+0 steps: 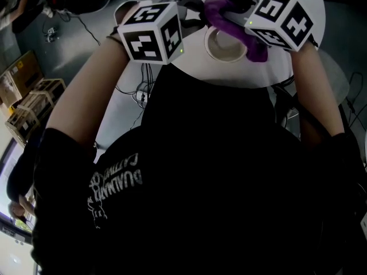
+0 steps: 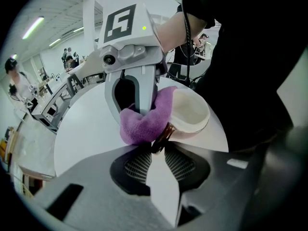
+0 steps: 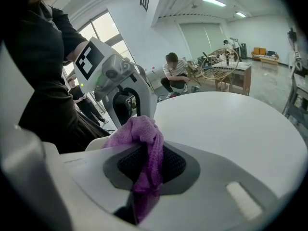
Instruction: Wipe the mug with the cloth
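A cream mug (image 1: 225,43) with a brown outside stands on the round white table (image 1: 287,67), close to the near edge. My left gripper (image 2: 159,146) is shut on the mug's brown handle (image 2: 164,133), which sits between the pad tips. My right gripper (image 3: 147,162) is shut on a purple cloth (image 3: 139,138) that bunches up out of its jaws. In the left gripper view that cloth (image 2: 144,121) presses against the mug's side (image 2: 190,114) beside the handle. From the head view the cloth (image 1: 221,13) drapes over the mug's far and right rim.
Beyond the table edge, cables (image 1: 132,90) trail on the floor and wooden crates (image 1: 28,107) stand at the left. In the right gripper view a person (image 3: 174,73) crouches past the table, near a bench with a wire frame (image 3: 219,61).
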The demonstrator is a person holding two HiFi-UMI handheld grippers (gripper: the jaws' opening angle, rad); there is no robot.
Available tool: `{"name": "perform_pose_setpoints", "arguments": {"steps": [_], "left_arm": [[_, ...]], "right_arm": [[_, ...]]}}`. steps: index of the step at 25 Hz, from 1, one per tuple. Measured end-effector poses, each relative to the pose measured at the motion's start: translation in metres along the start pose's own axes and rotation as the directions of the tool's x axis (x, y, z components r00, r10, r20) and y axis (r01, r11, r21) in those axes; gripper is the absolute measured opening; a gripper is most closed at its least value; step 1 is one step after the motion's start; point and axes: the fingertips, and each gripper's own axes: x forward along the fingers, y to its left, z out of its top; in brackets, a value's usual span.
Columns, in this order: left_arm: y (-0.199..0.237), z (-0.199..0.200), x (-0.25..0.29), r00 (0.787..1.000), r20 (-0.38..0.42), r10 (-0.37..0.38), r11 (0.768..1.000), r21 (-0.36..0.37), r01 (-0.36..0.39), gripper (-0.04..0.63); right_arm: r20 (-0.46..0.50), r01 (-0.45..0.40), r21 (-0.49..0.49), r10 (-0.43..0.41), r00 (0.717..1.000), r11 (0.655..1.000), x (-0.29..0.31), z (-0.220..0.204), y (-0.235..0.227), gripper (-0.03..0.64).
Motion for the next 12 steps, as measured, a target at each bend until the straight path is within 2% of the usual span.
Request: {"name": "perform_pose_setpoints", "arguments": {"steps": [4, 12], "left_arm": [[0.003, 0.002, -0.002, 1.000, 0.013, 0.016, 0.999, -0.029, -0.016, 0.084], [-0.004, 0.007, -0.003, 0.999, 0.008, 0.042, 0.998, -0.049, -0.042, 0.083]], "right_arm": [[-0.027, 0.011, -0.019, -0.012, 1.000, 1.000, 0.000, -0.003, -0.003, 0.066], [-0.060, 0.097, -0.160, -0.107, 0.992, 0.982, -0.004, -0.011, 0.001, 0.069]]}}
